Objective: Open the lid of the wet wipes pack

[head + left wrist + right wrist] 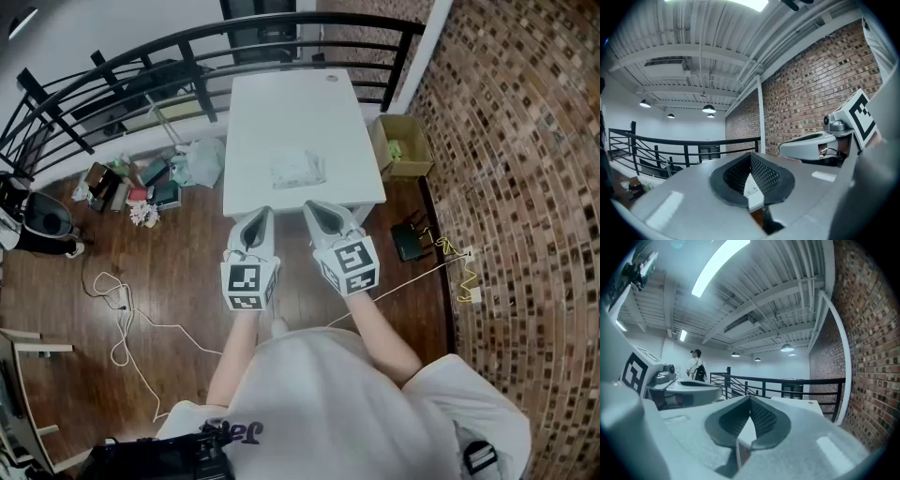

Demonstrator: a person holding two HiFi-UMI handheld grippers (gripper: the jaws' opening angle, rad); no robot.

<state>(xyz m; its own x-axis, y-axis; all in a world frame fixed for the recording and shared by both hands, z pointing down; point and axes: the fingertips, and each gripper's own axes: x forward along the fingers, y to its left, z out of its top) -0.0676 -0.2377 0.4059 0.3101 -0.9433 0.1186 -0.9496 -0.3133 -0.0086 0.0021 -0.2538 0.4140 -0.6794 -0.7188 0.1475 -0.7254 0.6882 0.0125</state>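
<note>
I have both tongs clenched with nothing in them; the left tongs (259, 216) and the right tongs (316, 208) each show their pads meeting at the tip in their own views; they hang side by side just off the near edge of the table (281, 103), pointing roughly level across it.

The wipes pack (297, 169) lies flat near the middle of the table, a little towards my side, well apart from both tongs; nothing is touching it. From the head view it is a small pale, crinkled patch, and I cannot make out the lid or tell whether it is up or down. So this fits either a closed pack waiting for me to reach in, or an opened pack I have backed away from; the pictures do not settle which.

As for handling, I judge it a light, soft film pouch that gives under pressure and is slick on a smooth white tabletop; it would likely skid or lift bodily if pulled at one point. The lid, as on most such packs, should be a stiffer flap on the top face. The sensible hold is one pair of tongs pressing the pouch down at an end, away from the flap; the other catches the flap's free lip, not the film, which could crumple or tear.
</note>
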